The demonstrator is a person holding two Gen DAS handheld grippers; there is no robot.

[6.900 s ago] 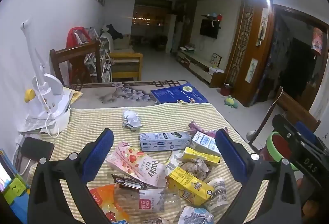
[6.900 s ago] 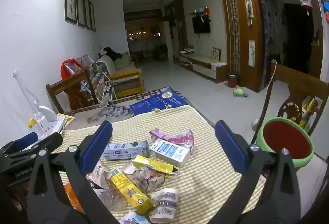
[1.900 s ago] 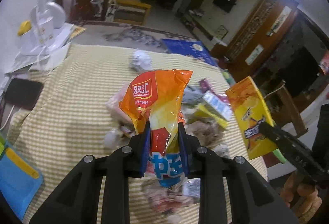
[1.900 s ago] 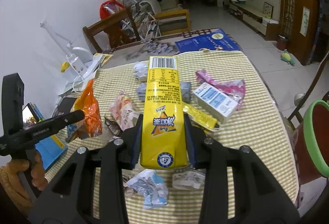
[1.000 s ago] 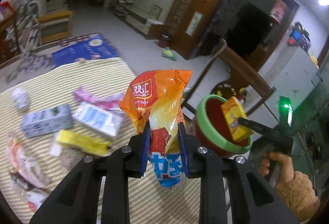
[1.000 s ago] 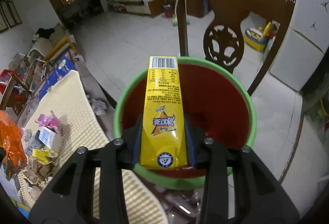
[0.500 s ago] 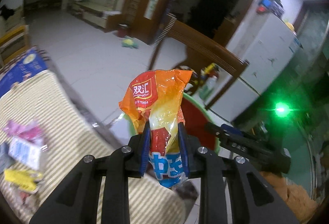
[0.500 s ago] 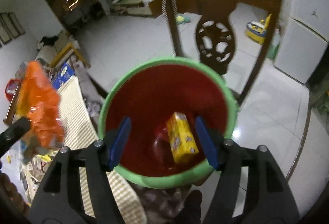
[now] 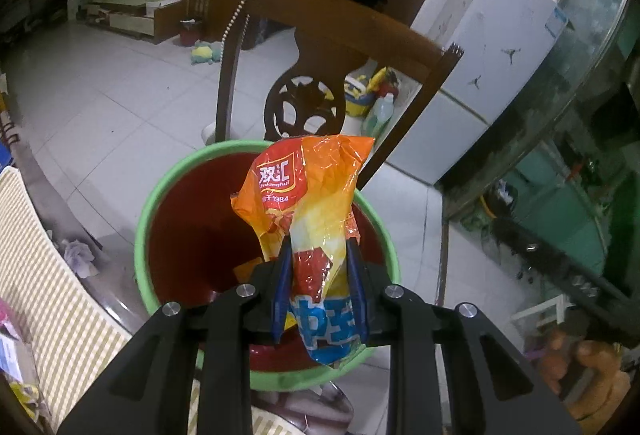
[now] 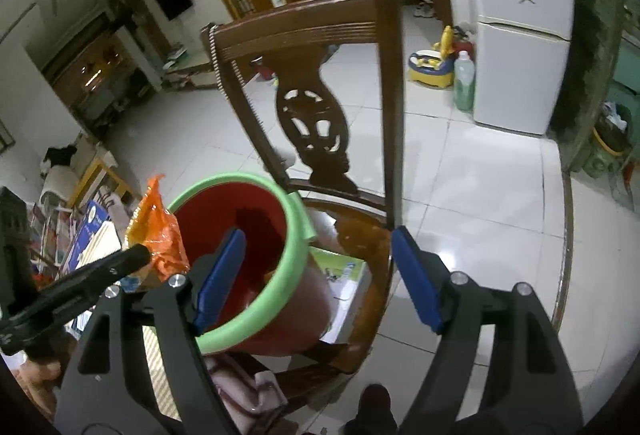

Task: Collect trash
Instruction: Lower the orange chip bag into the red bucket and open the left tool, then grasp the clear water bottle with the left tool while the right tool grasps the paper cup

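Crinkled orange foil wrapper pinched in left claw above round green-rimmed bucket.

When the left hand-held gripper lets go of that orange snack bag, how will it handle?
The orange snack bag looks crinkled and thin, so probably floppy and light. Pinched by the left hand-held gripper above the red bin, it would likely drop in, perhaps fluttering.

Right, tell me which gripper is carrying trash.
The left gripper: it is shut on the orange bag above the bin. The right gripper is open, with nothing between its pads.
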